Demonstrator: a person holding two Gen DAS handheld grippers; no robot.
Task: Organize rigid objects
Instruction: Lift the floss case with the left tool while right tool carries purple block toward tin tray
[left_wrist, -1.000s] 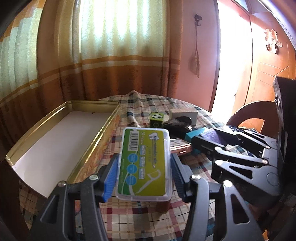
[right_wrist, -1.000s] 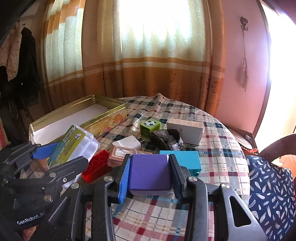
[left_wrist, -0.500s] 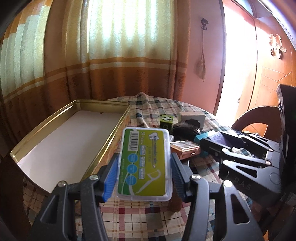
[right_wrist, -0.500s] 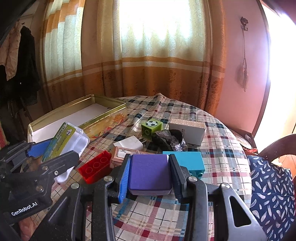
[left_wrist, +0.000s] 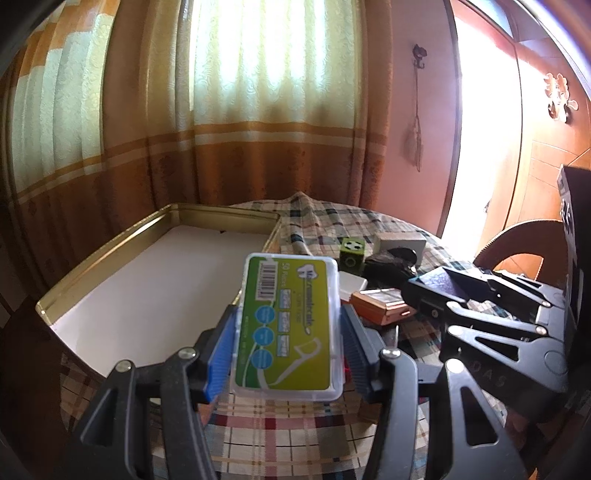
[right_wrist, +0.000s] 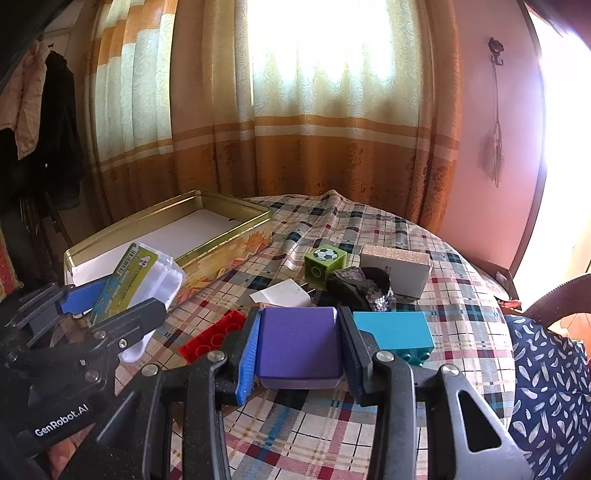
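Note:
My left gripper (left_wrist: 288, 343) is shut on a clear floss-pick box with a green label (left_wrist: 290, 325), held in the air at the near right edge of the open gold tin (left_wrist: 110, 251) with its white bottom. The left gripper also shows in the right wrist view (right_wrist: 114, 299), with the box (right_wrist: 140, 280) over the tin's near end (right_wrist: 221, 218). My right gripper (right_wrist: 299, 347) is shut on a purple block (right_wrist: 299, 343), held above the checked tablecloth. It shows at the right in the left wrist view (left_wrist: 480, 295).
On the cloth lie a red brick (right_wrist: 210, 338), a teal brick (right_wrist: 395, 332), a green soccer cube (right_wrist: 325, 260), a white-and-tan box (right_wrist: 397, 267), a black crumpled object (right_wrist: 354, 284), a white piece (right_wrist: 284, 293) and a copper-coloured case (left_wrist: 380, 306). A chair (right_wrist: 546, 369) stands right.
My left gripper has carried the floss-pick box leftwards and towards the tin, now at its near end. The right gripper and purple block have hardly moved.

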